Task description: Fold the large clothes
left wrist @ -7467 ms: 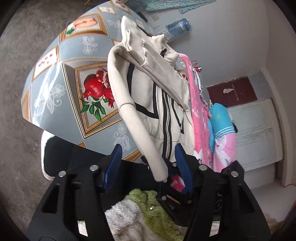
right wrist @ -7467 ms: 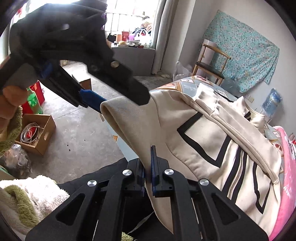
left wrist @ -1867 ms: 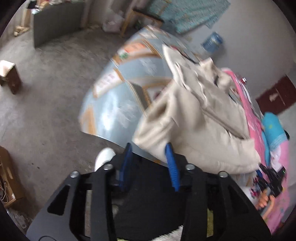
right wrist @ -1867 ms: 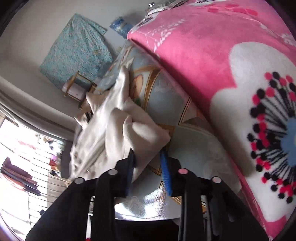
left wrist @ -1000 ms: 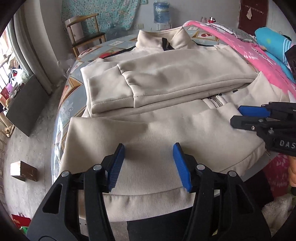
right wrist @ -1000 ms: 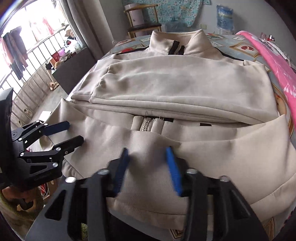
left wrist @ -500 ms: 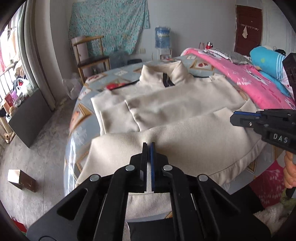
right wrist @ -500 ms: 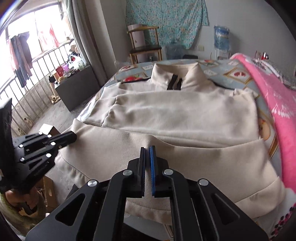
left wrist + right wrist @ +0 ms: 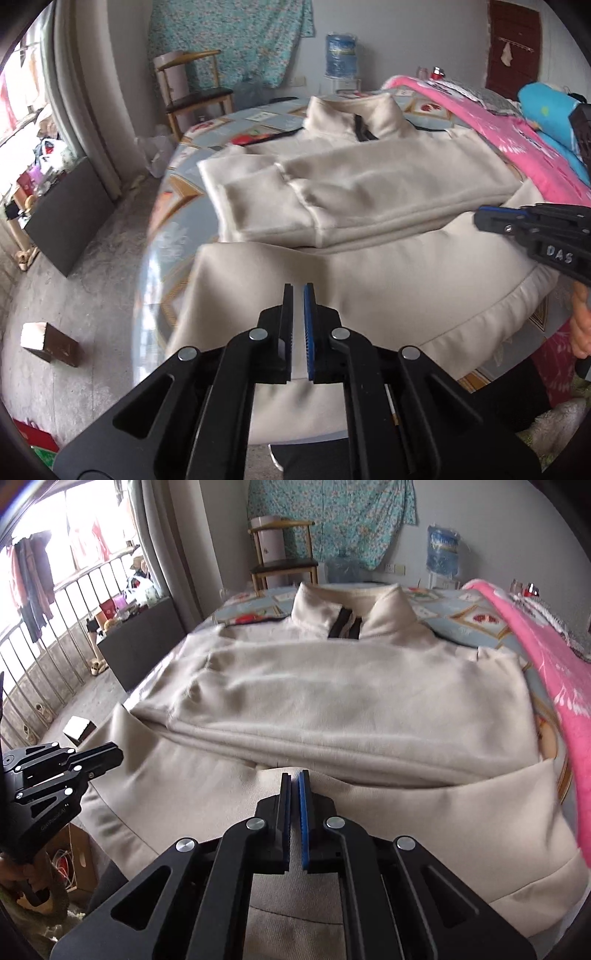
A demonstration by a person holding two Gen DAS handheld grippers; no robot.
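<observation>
A cream zip jacket (image 9: 369, 192) lies on the patterned table (image 9: 173, 236), collar at the far side and sleeves folded across the chest. My left gripper (image 9: 298, 291) pinches the near hem on the left. Its jaws are opening by a sliver, with cloth still between the pads. My right gripper (image 9: 294, 779) is shut on the same hem further right, just below the zip. The bottom part of the jacket (image 9: 351, 694) is raised off the table between them. Each gripper shows in the other's view: the right gripper (image 9: 480, 218) and the left gripper (image 9: 114, 755).
A pink blanket (image 9: 546, 664) lies along the table's right side. A wooden chair (image 9: 192, 96) and a water bottle (image 9: 341, 55) stand behind the table. A dark cabinet (image 9: 70, 218) and a small box (image 9: 48, 341) sit on the floor to the left.
A second ago both grippers stood open over the hem. They have closed on it and lifted it, and the raised cloth now hides the zip's lower end.
</observation>
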